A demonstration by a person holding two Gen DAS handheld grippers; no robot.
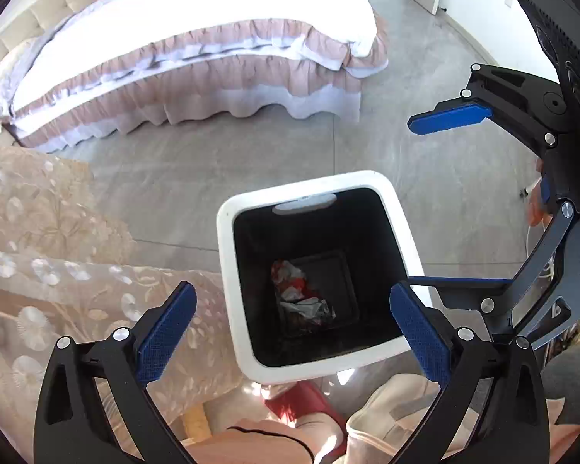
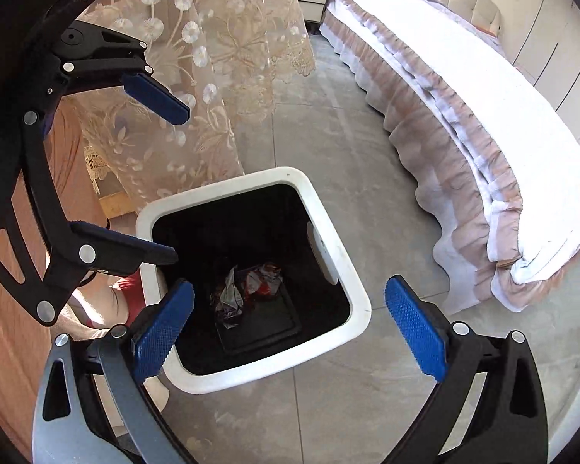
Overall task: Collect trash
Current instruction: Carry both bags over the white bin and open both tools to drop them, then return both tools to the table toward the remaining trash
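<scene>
A white square trash bin [image 1: 228, 270] with a black inside stands on the grey floor; it also shows in the right wrist view [image 2: 357, 311]. Crumpled red, white and silver wrappers [image 1: 299, 294] lie at its bottom, also seen in the right wrist view [image 2: 251, 286]. My left gripper [image 1: 292, 332] is open and empty, held above the bin's opening. My right gripper [image 2: 290, 332] is open and empty above the bin too. Each gripper shows in the other's view, the right gripper [image 1: 429, 201] at right and the left gripper [image 2: 178, 181] at left, both open.
A bed [image 1: 197, 58] with a white cover and pink ruffled skirt stands beyond the bin, also in the right wrist view [image 2: 483, 135]. A beige embroidered lace cloth [image 1: 50, 255] hangs close beside the bin. Grey floor [image 1: 386, 147] lies between bin and bed.
</scene>
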